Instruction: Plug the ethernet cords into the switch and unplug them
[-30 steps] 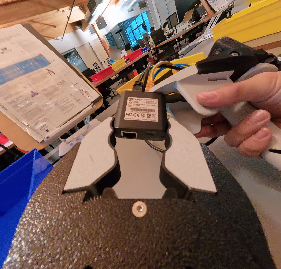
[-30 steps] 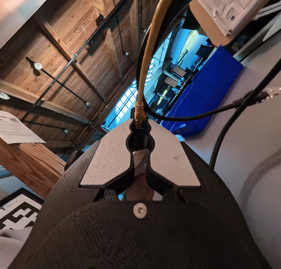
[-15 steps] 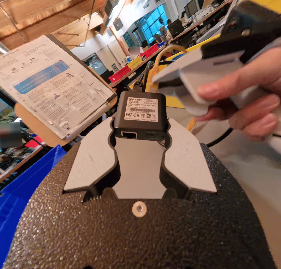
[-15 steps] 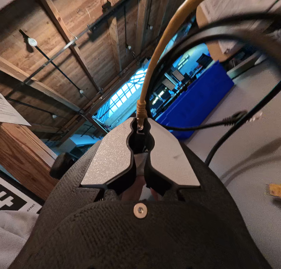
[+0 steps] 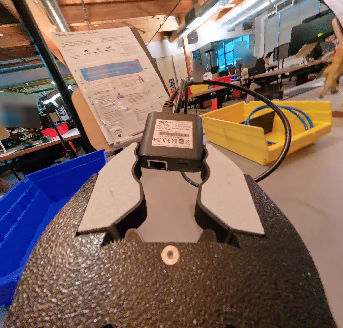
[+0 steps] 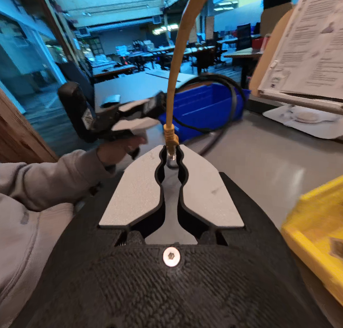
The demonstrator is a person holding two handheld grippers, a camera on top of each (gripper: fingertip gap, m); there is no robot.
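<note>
My left gripper (image 5: 171, 149) is shut on a small black switch (image 5: 171, 131), gripped by its sides and held above the grey table (image 5: 297, 198). An empty port faces me. A black cable (image 5: 285, 133) is plugged into the switch's far side and loops to the right. My right gripper (image 6: 171, 148) is shut on the clear plug of a yellow ethernet cord (image 6: 174, 68), which rises out of the top of the view. The plug is free of the switch. The right wrist view also shows the left gripper (image 6: 130, 115) with the switch (image 6: 156, 103) farther off.
A yellow bin (image 5: 241, 133) holding a blue cable (image 5: 304, 118) stands to the right. A blue bin (image 5: 37, 189) is at the left. A clipboard stand with a printed sheet (image 5: 111, 87) is behind the switch. A person's grey sleeve (image 6: 37, 179) reaches to the left gripper.
The yellow cord's plug has come out of the switch's far side. My right gripper has swung away to the right with it. The left gripper still holds the switch.
</note>
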